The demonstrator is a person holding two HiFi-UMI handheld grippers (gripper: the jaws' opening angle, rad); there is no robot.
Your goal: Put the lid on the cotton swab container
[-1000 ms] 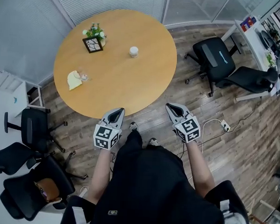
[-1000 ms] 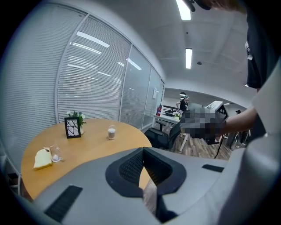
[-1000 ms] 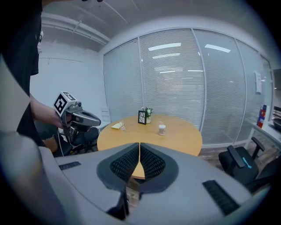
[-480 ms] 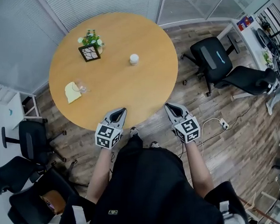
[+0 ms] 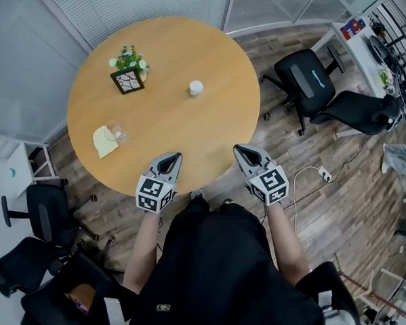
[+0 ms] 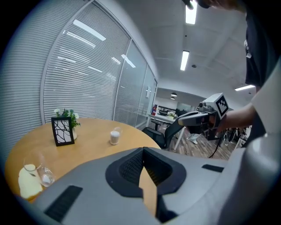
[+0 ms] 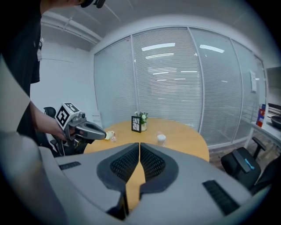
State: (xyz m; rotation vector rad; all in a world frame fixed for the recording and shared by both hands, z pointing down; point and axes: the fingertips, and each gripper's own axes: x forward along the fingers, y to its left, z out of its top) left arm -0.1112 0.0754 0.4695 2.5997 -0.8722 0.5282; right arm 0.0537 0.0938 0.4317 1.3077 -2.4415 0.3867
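Left gripper (image 5: 175, 155), right gripper (image 5: 238, 148) advanced; container (image 5: 196, 89) well beyond fingertips (image 5: 172, 161).

The round table (image 5: 211, 135) is light brown. At its ten o'clock, a black frame (image 5: 126, 80) shows black branches on white. The cotton swab container (image 5: 196, 89) is white. The cloth (image 5: 102, 142) at eight o'clock is yellow. The left gripper (image 5: 171, 157) and right gripper (image 5: 239, 149) are grey, with black-and-white squares.

small round cotton swab container (image 5: 196, 89), white inside from where I watch, upright on the worktop (image 5: 191, 137) past its middle, what I take for its clear lid (image 5: 116, 131) lying well apart near the left edge
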